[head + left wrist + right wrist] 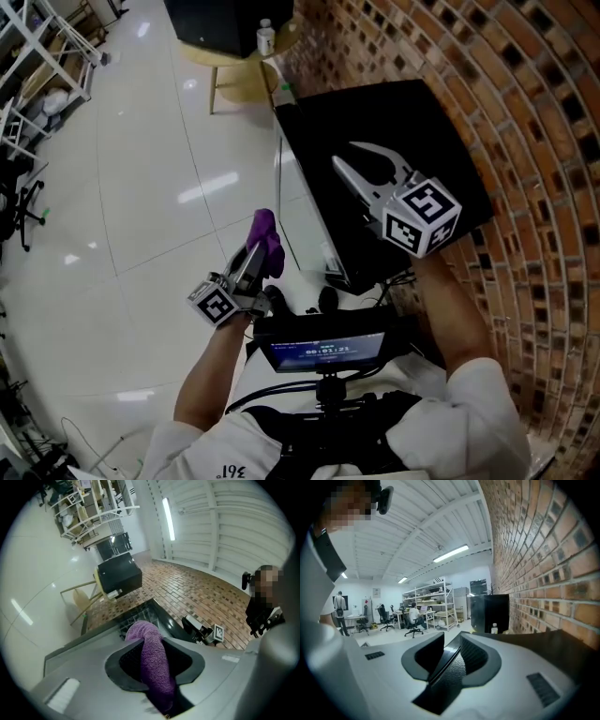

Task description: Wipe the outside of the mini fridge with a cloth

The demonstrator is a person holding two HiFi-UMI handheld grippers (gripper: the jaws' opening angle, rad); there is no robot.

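Purple cloth (267,239), pinched in left tongs (257,249), near mini fridge (323,117) side, right tongs (345,153), spread and empty, above mini fridge top.

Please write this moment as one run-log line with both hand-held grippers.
left hand-held gripper: shut on purple cloth | right hand-held gripper: open, over mini fridge top

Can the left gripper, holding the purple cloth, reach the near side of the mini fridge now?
Likely yes: left gripper and cloth hang right beside the mini fridge, nothing standing between.
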